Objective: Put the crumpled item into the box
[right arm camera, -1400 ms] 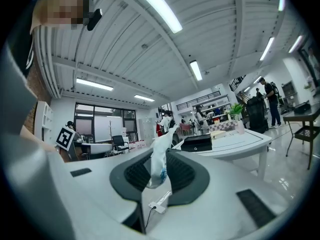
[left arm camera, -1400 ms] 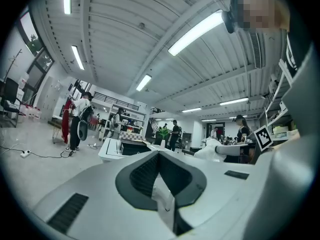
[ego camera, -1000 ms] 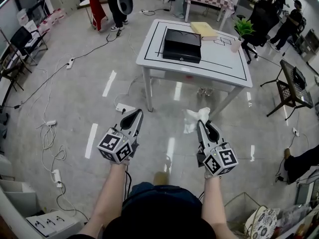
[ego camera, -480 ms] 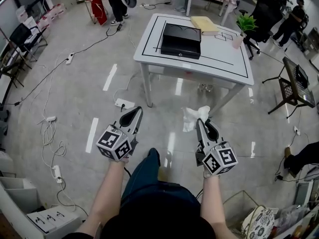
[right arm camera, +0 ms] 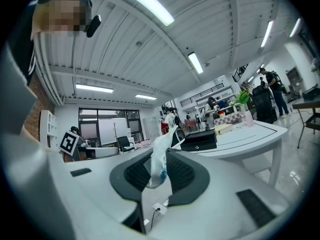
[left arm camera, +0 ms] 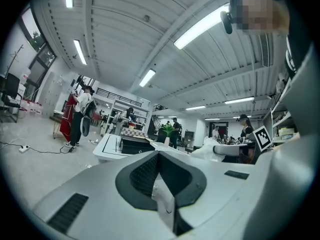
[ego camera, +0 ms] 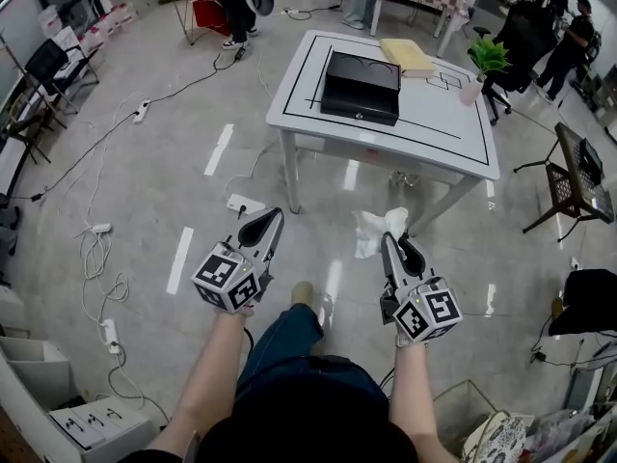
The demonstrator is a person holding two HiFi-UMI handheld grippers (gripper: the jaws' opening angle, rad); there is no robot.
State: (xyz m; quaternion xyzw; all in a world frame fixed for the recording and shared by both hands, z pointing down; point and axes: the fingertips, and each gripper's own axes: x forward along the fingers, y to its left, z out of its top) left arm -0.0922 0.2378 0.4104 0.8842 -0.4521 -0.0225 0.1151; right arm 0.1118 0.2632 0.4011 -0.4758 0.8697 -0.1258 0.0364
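The right gripper (ego camera: 389,241) pinches the crumpled white paper (ego camera: 372,231) between its jaws, in the air short of the white table (ego camera: 439,128), with the left gripper (ego camera: 274,218) level beside it, jaws pressed together on nothing, and the black box (ego camera: 362,87) sitting on that table.

— What sort of place was it?
— A big open lab or workshop hall. The glossy grey floor (ego camera: 145,191) was strewn with cables (ego camera: 89,263) and power strips (ego camera: 243,204), and a white table (ego camera: 434,123) was marked with black lines.
— Anything else?
— Strip lights (left arm camera: 200,26) hung on a ribbed ceiling, office chairs (ego camera: 48,66) lined one side, and people (left arm camera: 80,116) stood about at other stations
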